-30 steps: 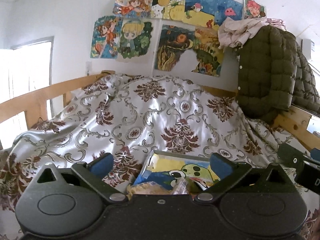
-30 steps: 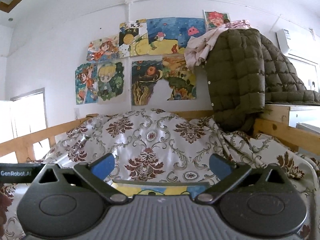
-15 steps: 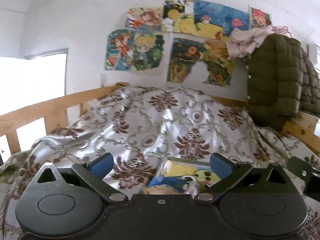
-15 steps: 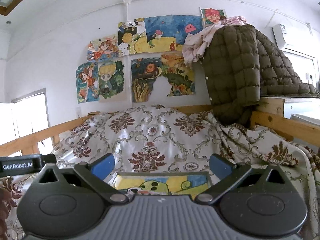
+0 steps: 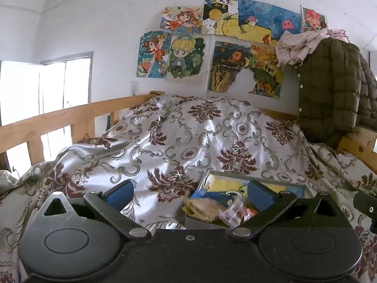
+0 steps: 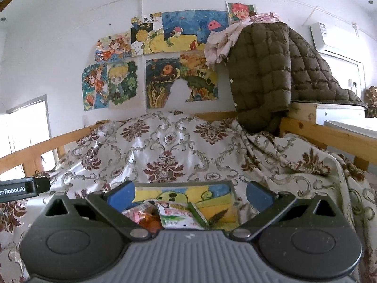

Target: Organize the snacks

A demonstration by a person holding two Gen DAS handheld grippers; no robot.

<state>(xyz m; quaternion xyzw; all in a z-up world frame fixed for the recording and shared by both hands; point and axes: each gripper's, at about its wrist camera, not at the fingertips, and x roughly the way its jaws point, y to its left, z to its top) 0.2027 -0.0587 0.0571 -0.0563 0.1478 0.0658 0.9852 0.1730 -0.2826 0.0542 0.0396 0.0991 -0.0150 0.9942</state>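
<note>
Both cameras are dipping lower than a second ago, so more of the tray (image 6: 232, 189) and its contents is showing between the blue fingertips. Snacks are lying in a loose heap inside the tray: a white and green packet (image 6: 176, 215), an orange wrapper (image 6: 148, 222) and a pink packet (image 6: 135, 213) in the right view, and a beige bag (image 5: 205, 208) with a clear wrapper (image 5: 232, 212) in the left view. Resting on the patterned bedspread (image 5: 188, 139), the tray is sitting just ahead of both tools.

Right tongs (image 6: 188, 194) are standing wide open over the heap, holding nothing. Left tongs (image 5: 190, 191) are also spread wide and empty, hanging over the tray's left edge and the bedspread beside it.

Judging from here, the risk is coming from the soft bed: pressing down on a packet could be tipping the tray or sinking it. Overlapping, slippery wrappers could also be making the fingers pinch two at once, or push one over the rim.
</note>
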